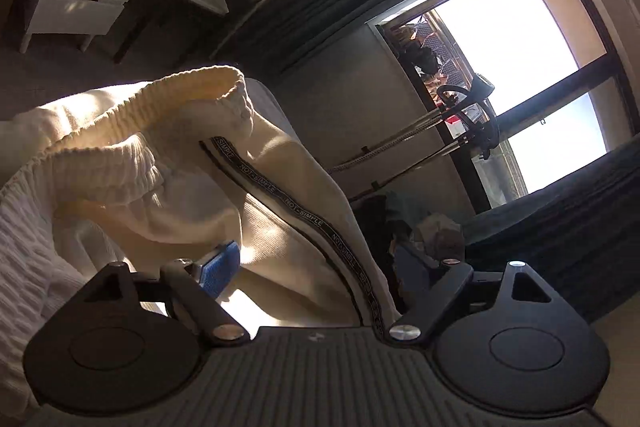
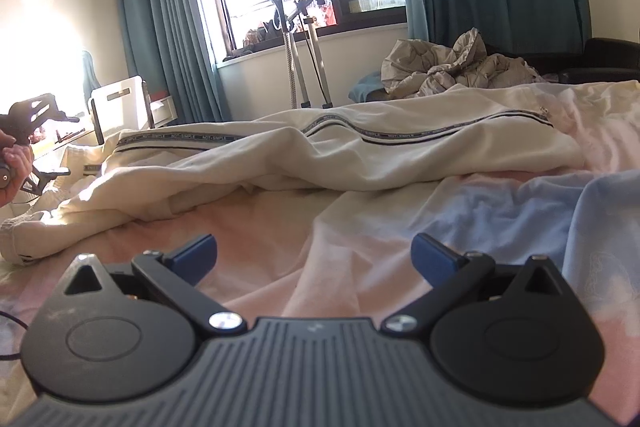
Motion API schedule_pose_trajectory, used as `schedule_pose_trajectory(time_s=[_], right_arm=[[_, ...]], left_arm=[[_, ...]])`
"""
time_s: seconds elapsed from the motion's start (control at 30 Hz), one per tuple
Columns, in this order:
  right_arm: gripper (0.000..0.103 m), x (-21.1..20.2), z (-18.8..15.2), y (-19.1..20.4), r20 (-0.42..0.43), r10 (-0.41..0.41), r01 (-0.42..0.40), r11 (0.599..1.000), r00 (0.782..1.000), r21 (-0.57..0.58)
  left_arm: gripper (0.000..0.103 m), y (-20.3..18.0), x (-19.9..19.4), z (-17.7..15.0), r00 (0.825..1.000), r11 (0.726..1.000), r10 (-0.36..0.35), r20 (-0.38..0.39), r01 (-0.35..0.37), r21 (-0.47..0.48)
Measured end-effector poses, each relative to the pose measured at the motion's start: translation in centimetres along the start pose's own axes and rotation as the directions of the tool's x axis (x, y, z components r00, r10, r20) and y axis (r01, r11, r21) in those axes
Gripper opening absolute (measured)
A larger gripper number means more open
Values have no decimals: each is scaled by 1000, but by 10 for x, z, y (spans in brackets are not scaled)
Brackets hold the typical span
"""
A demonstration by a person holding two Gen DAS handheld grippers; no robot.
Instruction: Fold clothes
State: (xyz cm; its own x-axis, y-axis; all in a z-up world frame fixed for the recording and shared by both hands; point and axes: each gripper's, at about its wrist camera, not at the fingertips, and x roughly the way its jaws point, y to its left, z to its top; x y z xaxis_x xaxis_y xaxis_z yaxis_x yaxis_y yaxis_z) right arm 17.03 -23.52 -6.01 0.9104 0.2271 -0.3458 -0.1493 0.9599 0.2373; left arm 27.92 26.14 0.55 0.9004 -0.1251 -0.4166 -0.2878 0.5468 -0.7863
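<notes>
**Cream trousers draped between the fingers on the left, spread across the bed on the right**

Left wrist view: nearest the lens, the left gripper [image 1: 320, 267] has its two black arms set wide apart, and the cream fabric trousers with a dark lettered side stripe [image 1: 280, 195] hang down between them. One blue-padded finger [image 1: 219, 269] shows against the cloth; the other is hidden behind the fabric, so whether the cloth is pinched cannot be told. The ribbed waistband [image 1: 160, 99] stands bunched above. This camera is rolled on its side, and the bright window [image 1: 520, 75] is blown out.

Right wrist view: the right gripper [image 2: 314, 259] hovers with both blue fingers spread and nothing between them, above the pink and pale-blue bed sheet [image 2: 360, 227]. Here the trousers [image 2: 320, 151] lie full-length across the bed, something the left view cuts off. At the left edge, a person's hand [image 2: 14, 163] holds the other gripper's black frame, half lost in glare. A crumpled beige quilt [image 2: 452, 67] lies beyond.
</notes>
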Motion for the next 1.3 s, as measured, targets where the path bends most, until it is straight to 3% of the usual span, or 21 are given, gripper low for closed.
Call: schedule_pose_trajectory(time_s=[0.1,0.2,0.43,0.63,0.9,1.07,1.1,1.13,1.17,1.2,1.23,1.3], right_arm=[[103,-9,5,-2,16,7,-8,1000,1000,14],[103,-7,11,-17,5,14,-14,996,1000,92],[103,10,27,-65,-43,35,-19,943,998,332],[103,43,41,-117,-71,50,-6,857,996,515],[103,112,68,-225,-71,-89,113,705,994,700],[99,140,68,-272,-104,-185,198,611,977,766],[91,144,67,-278,-102,-202,205,598,974,775],[76,148,67,-283,-101,-218,212,585,971,783],[70,150,68,-287,-102,-228,219,576,968,788],[56,151,70,-289,-107,-247,235,575,963,783],[37,152,73,-291,-111,-267,251,576,957,778],[14,147,83,-289,-90,-320,278,611,943,741]], left_arm=[[89,2,-31,-35,998,999,-37,-44,38,21],[90,23,-54,-69,995,998,-52,-88,49,-33],[90,83,-71,-102,990,987,-11,-140,-11,-158],[90,118,-64,-94,992,963,-32,-119,-1,-269],[90,144,-45,-82,993,921,-110,-39,87,-380],[88,143,-33,-73,995,937,-99,-24,85,-338],[87,143,-31,-71,996,937,-92,-10,83,-339],[85,143,-29,-68,996,937,-85,3,81,-340],[81,143,-27,-65,997,937,-78,16,78,-341],[78,144,-26,-63,998,936,-65,25,70,-346],[71,146,-26,-61,998,935,-53,36,63,-350],[50,150,-25,-58,998,933,-26,55,44,-358]])
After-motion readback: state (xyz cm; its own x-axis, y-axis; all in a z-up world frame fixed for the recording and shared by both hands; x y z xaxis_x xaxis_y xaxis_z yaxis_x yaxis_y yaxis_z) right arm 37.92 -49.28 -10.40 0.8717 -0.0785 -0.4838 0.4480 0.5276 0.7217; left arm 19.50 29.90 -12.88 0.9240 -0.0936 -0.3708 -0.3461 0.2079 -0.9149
